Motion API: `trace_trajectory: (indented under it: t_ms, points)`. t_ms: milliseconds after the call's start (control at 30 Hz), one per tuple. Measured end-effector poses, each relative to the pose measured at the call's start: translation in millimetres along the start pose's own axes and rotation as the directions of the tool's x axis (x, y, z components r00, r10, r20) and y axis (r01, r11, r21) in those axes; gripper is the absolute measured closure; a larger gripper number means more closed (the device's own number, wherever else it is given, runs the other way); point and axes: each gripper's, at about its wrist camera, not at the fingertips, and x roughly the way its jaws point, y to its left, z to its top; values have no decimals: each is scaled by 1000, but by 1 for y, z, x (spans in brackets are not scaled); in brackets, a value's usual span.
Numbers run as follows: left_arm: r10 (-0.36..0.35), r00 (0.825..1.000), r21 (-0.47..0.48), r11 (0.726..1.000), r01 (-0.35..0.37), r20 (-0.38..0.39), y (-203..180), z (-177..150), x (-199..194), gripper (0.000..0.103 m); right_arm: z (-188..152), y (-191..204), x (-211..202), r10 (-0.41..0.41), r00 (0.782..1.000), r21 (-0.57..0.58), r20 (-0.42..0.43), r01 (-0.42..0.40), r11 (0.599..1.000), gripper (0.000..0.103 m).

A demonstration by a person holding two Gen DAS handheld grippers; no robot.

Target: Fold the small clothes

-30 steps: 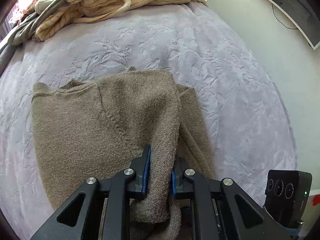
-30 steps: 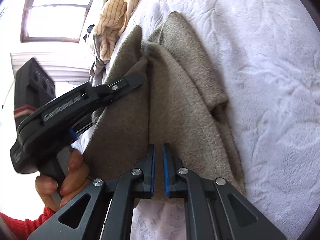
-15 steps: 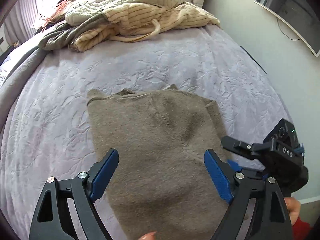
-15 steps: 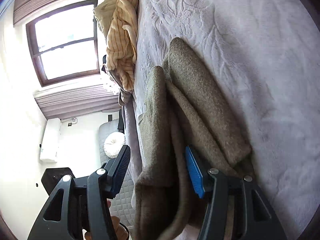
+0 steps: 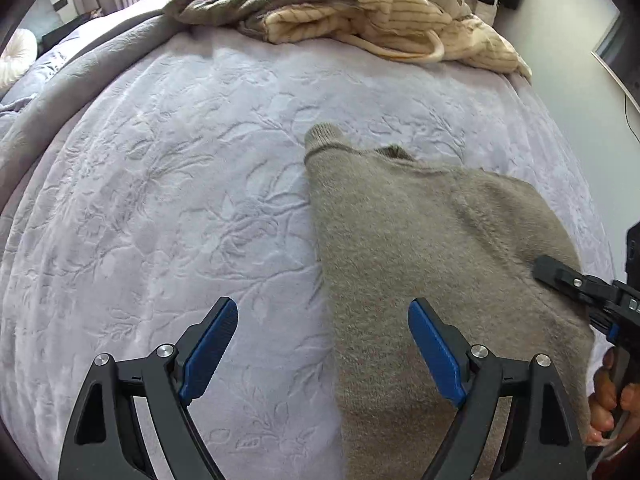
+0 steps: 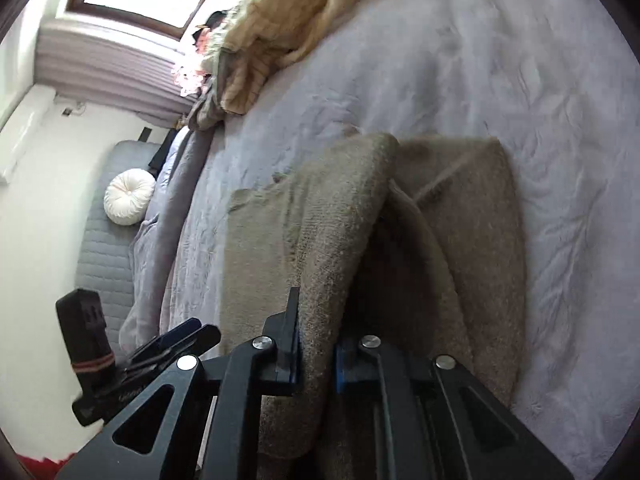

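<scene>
A small grey-brown knitted sweater (image 5: 432, 264) lies partly folded on the pale lilac bedspread (image 5: 168, 216). My left gripper (image 5: 324, 344) is open and empty, hovering over the sweater's left edge with one pad over the blanket and one over the knit. My right gripper (image 6: 316, 356) is shut on a raised fold of the sweater (image 6: 340, 216) near its front edge. The right gripper's finger also shows in the left wrist view (image 5: 576, 284) at the sweater's right side. The left gripper's fingers show in the right wrist view (image 6: 176, 340) at the lower left.
A heap of striped cream and grey clothes (image 5: 360, 12) lies at the far end of the bed. A grey folded blanket (image 5: 80, 80) runs along the left. A white round cushion (image 6: 128, 196) sits on a grey sofa by the window. A wall stands right of the bed.
My left gripper let go of the sweater, opened wide and shifted left. My right gripper opened, then shut on a fold of the sweater and lifted it.
</scene>
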Motion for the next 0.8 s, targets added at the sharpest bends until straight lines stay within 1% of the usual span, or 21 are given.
trace_trajectory:
  t_ms: [67, 133, 233, 333, 400, 467, 500, 533, 567, 633, 667, 700, 767, 800]
  points:
    - [13, 1000, 19, 1000, -14, 29, -2, 6, -2, 15, 0, 9, -19, 19, 999, -40, 48, -17, 999, 90]
    - [36, 999, 48, 998, -38, 35, -8, 8, 5, 15, 0, 2, -28, 3, 998, -39, 63, -1, 999, 90]
    - [25, 1000, 65, 998, -25, 3, -20, 4, 25, 15, -5, -31, -25, -55, 997, 23, 51, 54, 998, 90]
    - [19, 1000, 81, 997, -19, -5, -33, 0, 41, 15, -18, -68, -15, -129, 991, 56, 25, 127, 990, 90]
    - [22, 1000, 91, 996, -22, -1, -40, -1, 44, 15, -24, -89, -10, -116, 993, 97, 27, 113, 989, 89]
    - [44, 999, 120, 992, -45, 12, -46, -2, 45, 15, -26, -98, -12, -103, 994, 142, 40, 96, 985, 89]
    - [53, 998, 135, 989, -55, 17, -48, -2, 45, 15, -25, -99, -14, -109, 993, 155, 43, 101, 983, 89]
    - [58, 998, 141, 988, -60, 19, -48, -1, 44, 14, -23, -97, -15, -129, 991, 164, 43, 121, 979, 85]
    - [58, 998, 143, 988, -60, 17, -48, -1, 44, 14, -22, -96, -19, -161, 986, 170, 39, 152, 974, 73]
    - [52, 999, 136, 989, -53, 7, -46, 1, 44, 14, -24, -94, -30, -174, 984, 192, 31, 165, 967, 72]
    - [52, 999, 129, 990, -52, 4, -44, 1, 45, 12, -27, -92, -38, -181, 983, 205, 33, 171, 964, 71]
    - [62, 998, 121, 991, -63, 6, -42, 1, 46, 7, -32, -89, -48, -179, 983, 209, 36, 167, 963, 70]
    - [52, 999, 109, 993, -52, 2, -39, 1, 48, 6, -46, -79, -69, -134, 990, 217, 46, 121, 969, 69]
    - [46, 999, 103, 994, -45, 2, -38, 0, 49, 6, -53, -74, -77, -85, 995, 238, 50, 70, 969, 69]
